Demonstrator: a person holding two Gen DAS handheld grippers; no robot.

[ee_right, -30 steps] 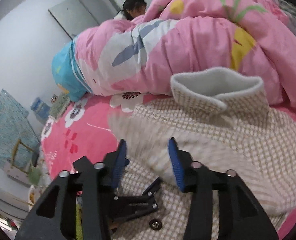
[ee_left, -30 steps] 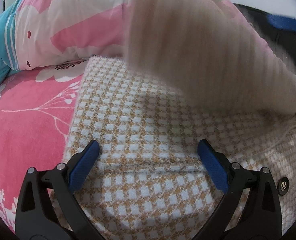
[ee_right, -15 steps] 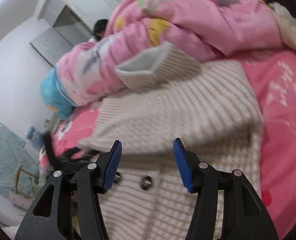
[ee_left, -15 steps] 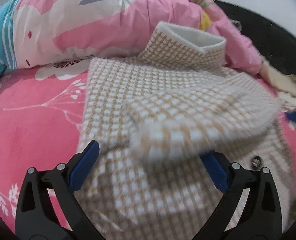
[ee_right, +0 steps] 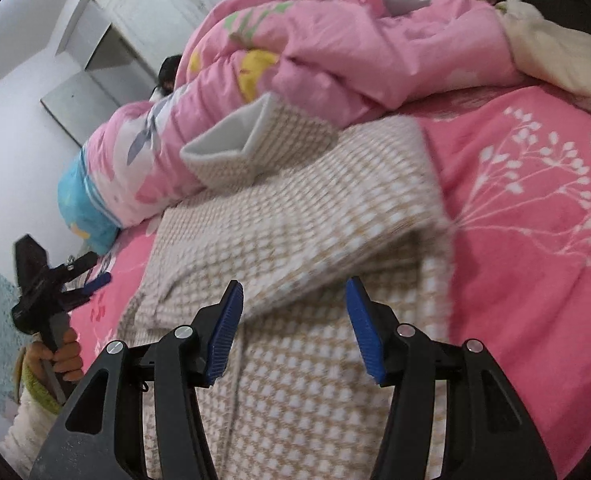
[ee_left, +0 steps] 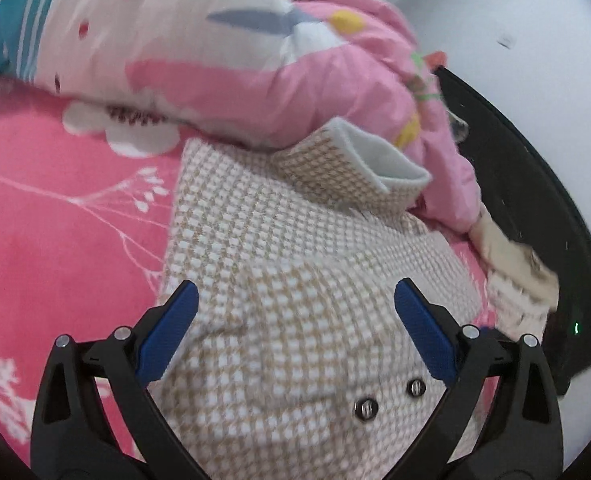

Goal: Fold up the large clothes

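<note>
A large beige-and-white checked coat (ee_left: 295, 264) lies flat on the pink floral bedsheet (ee_left: 63, 240). Its collar (ee_left: 375, 160) stands up and shows grey lining. One sleeve (ee_right: 295, 220) lies folded across the coat's body. Two snap buttons (ee_left: 389, 398) show near the front edge. My left gripper (ee_left: 295, 320) hovers open above the coat with nothing between its pads. In the right wrist view it (ee_right: 95, 271) sits off the coat's left edge, held by a hand (ee_right: 61, 356). My right gripper (ee_right: 295, 328) is open over the coat's lower part, just below the folded sleeve, gripping nothing.
A bunched pink quilt (ee_right: 335, 52) lies along the far side, right behind the collar. A blue pillow (ee_right: 79, 208) sits at its left end. A cream garment (ee_right: 555, 56) lies at the far right. A black bed edge (ee_left: 535, 200) runs along the right. A dark-haired head (ee_right: 167, 76) shows behind the quilt.
The right gripper carried the sleeve across the coat, let it go and opened wider. The sleeve now rests on the coat's body. The left gripper rose and drew back from the coat.
</note>
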